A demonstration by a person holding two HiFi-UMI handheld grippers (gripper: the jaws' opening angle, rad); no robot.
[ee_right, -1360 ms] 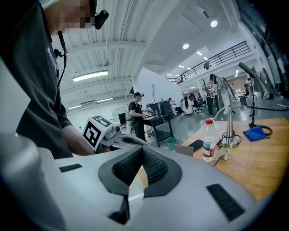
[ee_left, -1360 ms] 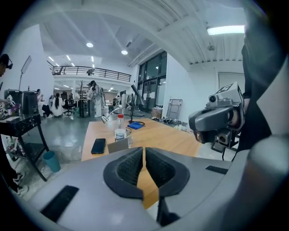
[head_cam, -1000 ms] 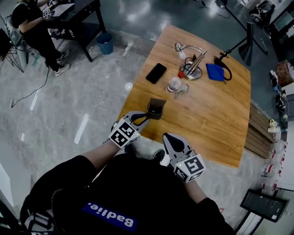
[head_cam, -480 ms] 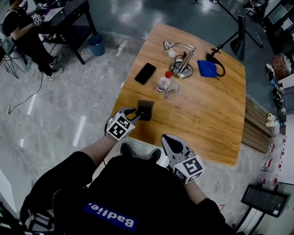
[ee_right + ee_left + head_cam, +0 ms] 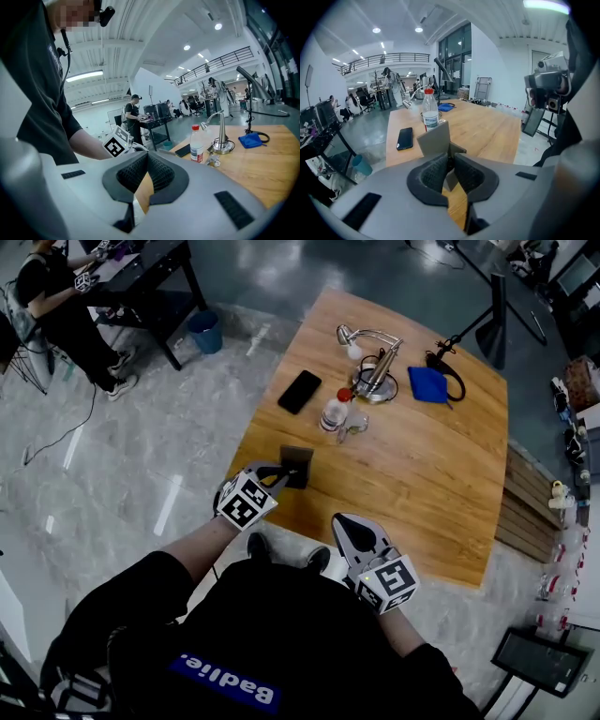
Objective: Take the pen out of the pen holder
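The pen holder [image 5: 297, 465], a dark grey open box, stands near the wooden table's [image 5: 441, 474] near-left edge. My left gripper [image 5: 280, 476] reaches it from the near side. In the left gripper view the holder's [image 5: 435, 137] near wall stands between the pads, and the left gripper's [image 5: 449, 165] jaws are closing on it. No pen shows in any view. My right gripper [image 5: 348, 528] hovers over the table's near edge, to the right of the holder. In its own view the right gripper's [image 5: 147, 165] pads meet with nothing between them.
Behind the holder lie a black phone [image 5: 299, 391], a water bottle [image 5: 332, 412] with a red cap, a small clear object [image 5: 355, 425], a desk lamp [image 5: 373, 371] and a blue cloth [image 5: 427, 384]. A person [image 5: 66, 306] sits at a desk far left, near a blue bin [image 5: 206, 331].
My left gripper has slid forward and down onto the holder's near wall. The right gripper has drifted a little along the table's near edge.
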